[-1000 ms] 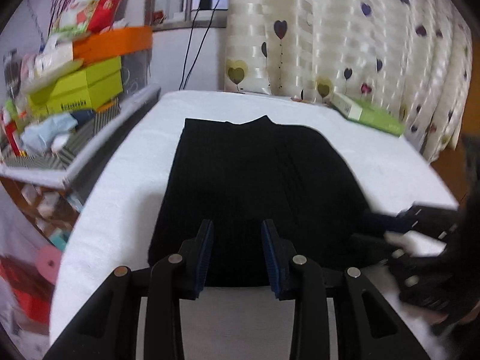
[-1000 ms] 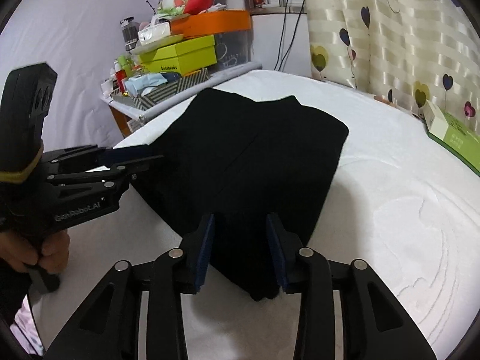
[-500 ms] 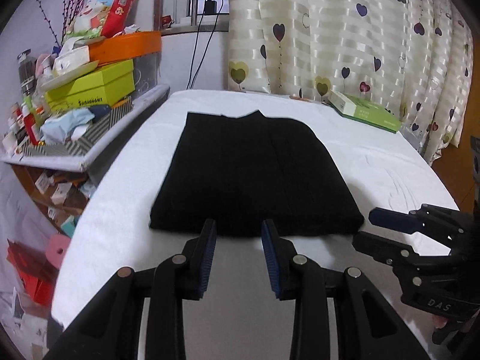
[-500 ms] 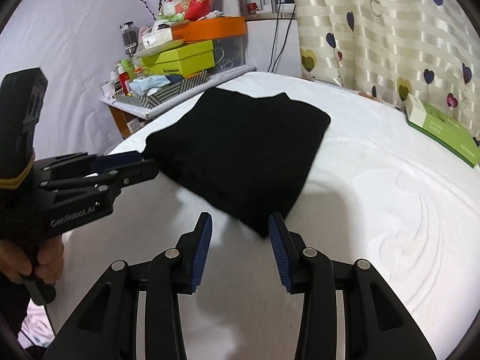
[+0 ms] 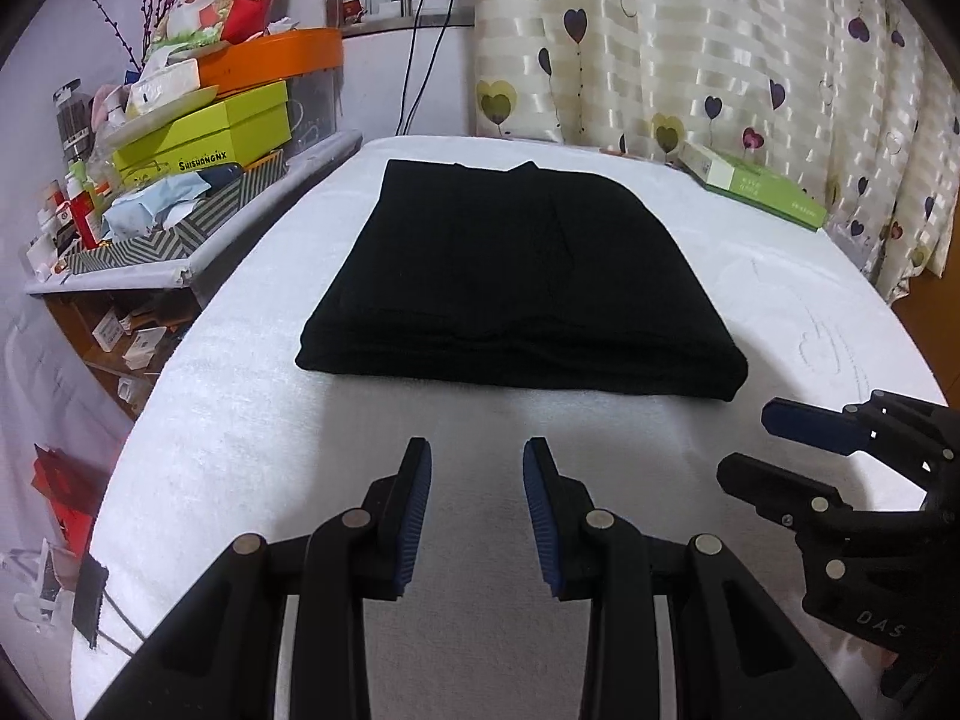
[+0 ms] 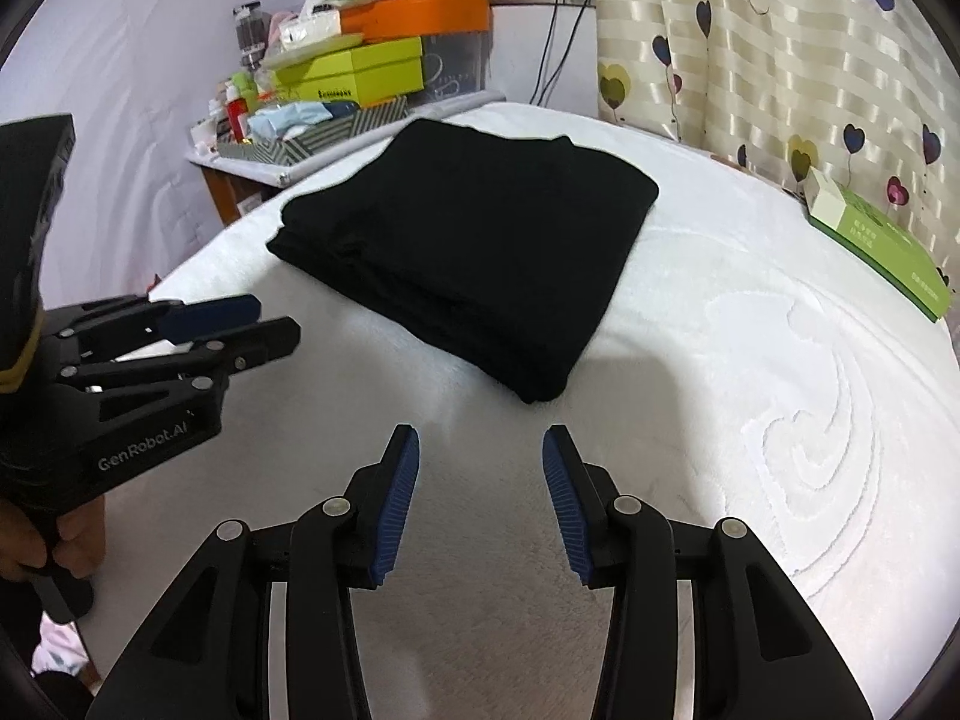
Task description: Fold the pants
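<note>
pants [image 5: 516, 276] on bed [image 5: 252, 420], box [image 5: 759, 189] behind right

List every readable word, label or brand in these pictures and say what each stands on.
"GenRobot.AI": body of the left gripper.
"DAS": body of the right gripper.
"SUISHANGNX": side of the lime-green box.
Print on the green flat box, snack bags and shelf bottles: too small or blurred.
</note>
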The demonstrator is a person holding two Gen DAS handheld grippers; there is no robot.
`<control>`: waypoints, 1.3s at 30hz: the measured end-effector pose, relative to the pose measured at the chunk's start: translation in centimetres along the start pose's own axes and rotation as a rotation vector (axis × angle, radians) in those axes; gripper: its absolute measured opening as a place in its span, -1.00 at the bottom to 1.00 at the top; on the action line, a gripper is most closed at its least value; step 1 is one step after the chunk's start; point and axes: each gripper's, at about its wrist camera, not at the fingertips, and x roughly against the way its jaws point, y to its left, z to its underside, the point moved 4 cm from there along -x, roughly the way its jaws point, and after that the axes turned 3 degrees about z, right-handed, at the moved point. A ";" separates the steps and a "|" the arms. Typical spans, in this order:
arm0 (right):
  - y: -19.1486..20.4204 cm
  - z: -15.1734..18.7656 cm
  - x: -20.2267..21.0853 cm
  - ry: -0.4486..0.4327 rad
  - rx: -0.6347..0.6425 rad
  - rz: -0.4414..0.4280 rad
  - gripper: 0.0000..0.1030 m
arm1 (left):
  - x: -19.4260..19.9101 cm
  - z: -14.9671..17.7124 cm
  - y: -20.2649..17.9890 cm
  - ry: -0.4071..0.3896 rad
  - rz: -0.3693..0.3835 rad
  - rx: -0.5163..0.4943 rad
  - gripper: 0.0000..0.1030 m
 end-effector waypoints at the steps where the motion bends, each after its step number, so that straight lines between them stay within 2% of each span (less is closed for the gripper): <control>1: 0.0 0.1 -0.2 0.005 0.001 0.000 -0.14 | -0.1 0.0 0.0 0.005 -0.005 0.000 -0.33; 11: 0.3 0.3 -0.8 0.031 0.020 0.017 -0.12 | -1.0 0.3 0.3 0.047 -0.020 0.006 -0.32; 39: 0.4 0.3 -0.9 0.030 0.022 0.019 -0.11 | -1.1 0.4 0.2 0.052 -0.055 -0.012 -0.20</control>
